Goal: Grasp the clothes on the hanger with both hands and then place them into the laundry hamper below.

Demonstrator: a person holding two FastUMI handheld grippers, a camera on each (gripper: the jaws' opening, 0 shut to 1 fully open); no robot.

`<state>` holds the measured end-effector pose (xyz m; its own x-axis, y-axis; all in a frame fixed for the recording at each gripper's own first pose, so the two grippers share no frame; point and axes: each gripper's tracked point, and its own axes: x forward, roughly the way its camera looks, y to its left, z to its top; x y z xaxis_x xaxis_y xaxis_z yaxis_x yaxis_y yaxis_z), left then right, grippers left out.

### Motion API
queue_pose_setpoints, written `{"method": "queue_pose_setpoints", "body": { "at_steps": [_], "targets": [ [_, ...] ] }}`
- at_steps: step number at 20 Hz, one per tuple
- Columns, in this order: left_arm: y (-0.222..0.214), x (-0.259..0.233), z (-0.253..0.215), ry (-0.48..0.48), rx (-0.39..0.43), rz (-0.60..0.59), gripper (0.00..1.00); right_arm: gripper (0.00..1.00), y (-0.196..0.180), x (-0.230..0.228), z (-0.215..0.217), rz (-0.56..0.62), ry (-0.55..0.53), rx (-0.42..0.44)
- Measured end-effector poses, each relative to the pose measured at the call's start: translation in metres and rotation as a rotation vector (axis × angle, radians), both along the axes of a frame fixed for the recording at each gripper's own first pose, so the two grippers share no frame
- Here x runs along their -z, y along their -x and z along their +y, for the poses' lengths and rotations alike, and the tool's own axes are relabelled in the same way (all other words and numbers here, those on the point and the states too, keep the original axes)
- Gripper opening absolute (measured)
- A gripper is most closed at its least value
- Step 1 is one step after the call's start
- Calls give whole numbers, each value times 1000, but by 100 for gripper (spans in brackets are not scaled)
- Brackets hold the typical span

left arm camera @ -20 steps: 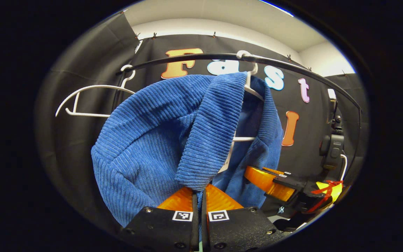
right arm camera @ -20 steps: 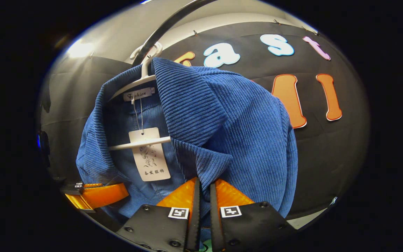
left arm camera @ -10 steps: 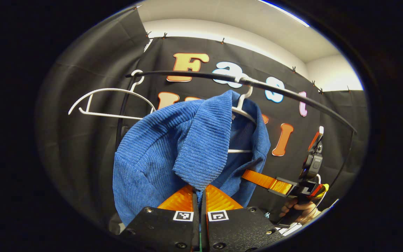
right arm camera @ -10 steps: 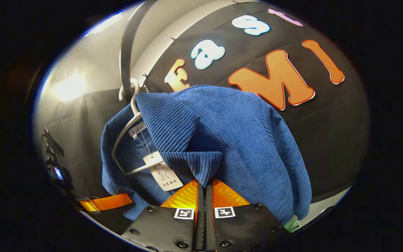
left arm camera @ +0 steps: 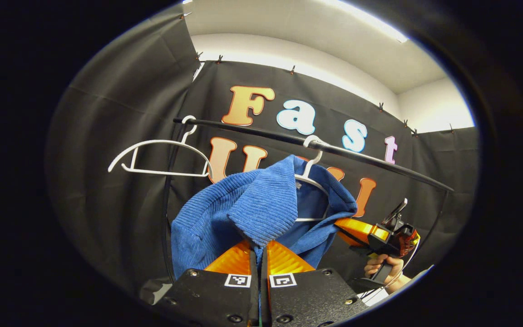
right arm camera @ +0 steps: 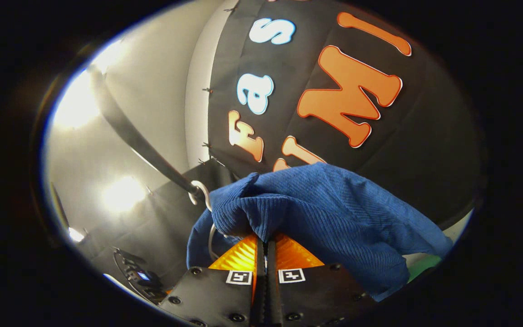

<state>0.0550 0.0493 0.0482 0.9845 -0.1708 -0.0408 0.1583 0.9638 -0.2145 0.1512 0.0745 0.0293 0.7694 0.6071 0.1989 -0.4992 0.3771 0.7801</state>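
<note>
**A:** ok so where's the blue corduroy jacket (left arm camera: 225,213) sitting relative to the claws right now?

**B:** Both have it. The left claw (left arm camera: 258,250) is clenched on a fold of the left front edge, and the right claw (right arm camera: 265,240) is pinched tight on a fold of the other side. The cloth runs up and away from each claw toward the white hanger (left arm camera: 309,175), which hangs by its hook on the black rail (left arm camera: 379,161).

**A:** so it isn't off yet?

**B:** Nope, looks to me like the collar is draped over the hanger's shoulders. The jacket's long axis slants from the claws up to the rail. In the left gripper view, the right claw (left arm camera: 341,227) is off to the side, at about the same level.

**A:** and the hamper?

**B:** Can't see it. Going by the task it's below, so I'd guess both claws have to pull toward the person first, then drop.

**A:** the empty hanger (left arm camera: 161,156) in the way?

**B:** Nah, well apart.
</note>
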Motion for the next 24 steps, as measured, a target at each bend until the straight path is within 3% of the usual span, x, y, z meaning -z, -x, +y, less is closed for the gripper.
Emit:
{"method": "queue_pose_setpoints", "body": {
  "at_steps": [7, 12, 17, 22, 24],
  "targets": [
    [1, -33, 15, -36, -2, -68, 0, 7, -5, -26, -17, -22, -107, -7],
    [-6, -58, 47, -101, -55, -136, 2, 7, -18, -39, -35, -39, -145, 33],
    [-17, -70, 75, 16, -104, -192, 1, 7, -35, -47, -53, -30, -203, 64],
    [-26, -90, 92, -115, -96, -244, 1, 7, -53, -46, -64, -7, -246, 98],
    [-30, -99, 98, -118, -69, -253, 0, 7, -59, -52, -75, -9, -262, 118]
  ]
}}
